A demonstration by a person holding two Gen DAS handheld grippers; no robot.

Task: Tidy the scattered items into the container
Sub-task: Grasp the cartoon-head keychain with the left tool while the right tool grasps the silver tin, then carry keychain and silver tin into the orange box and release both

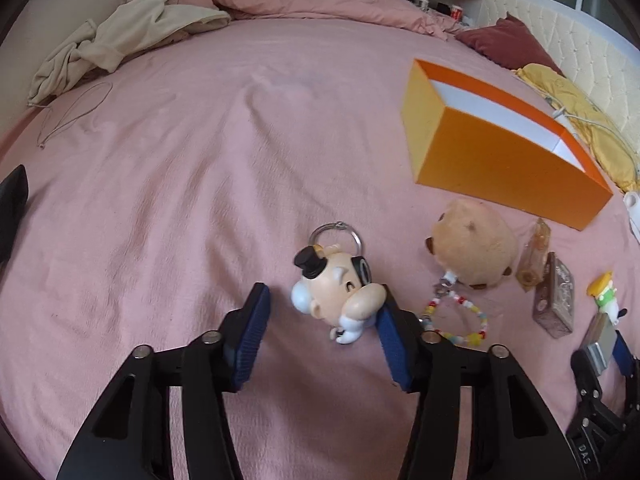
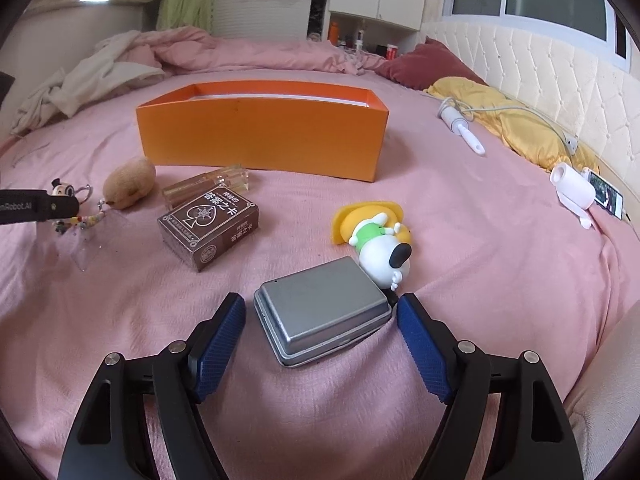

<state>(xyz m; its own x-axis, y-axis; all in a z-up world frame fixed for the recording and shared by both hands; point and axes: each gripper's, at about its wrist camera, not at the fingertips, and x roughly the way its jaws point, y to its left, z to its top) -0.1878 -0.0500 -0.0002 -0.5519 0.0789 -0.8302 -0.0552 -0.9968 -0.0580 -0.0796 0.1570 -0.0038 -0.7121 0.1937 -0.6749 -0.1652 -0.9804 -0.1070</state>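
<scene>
Keychain figure (image 1: 340, 296) sits between your left gripper (image 1: 320, 336) jaws, apart; centre, then squeeze. Right gripper (image 2: 320, 344) jaws gape around the tin (image 2: 320, 312).

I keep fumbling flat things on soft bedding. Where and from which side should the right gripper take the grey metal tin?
Probably across its two long sides, coming down from above and the near end, as the right gripper already straddles it. The grey metal tin lies flat on the pink bedspread, its stepped rim giving the pads an edge. The dog figure crowds the far right corner, so grip nearer the camera.
</scene>
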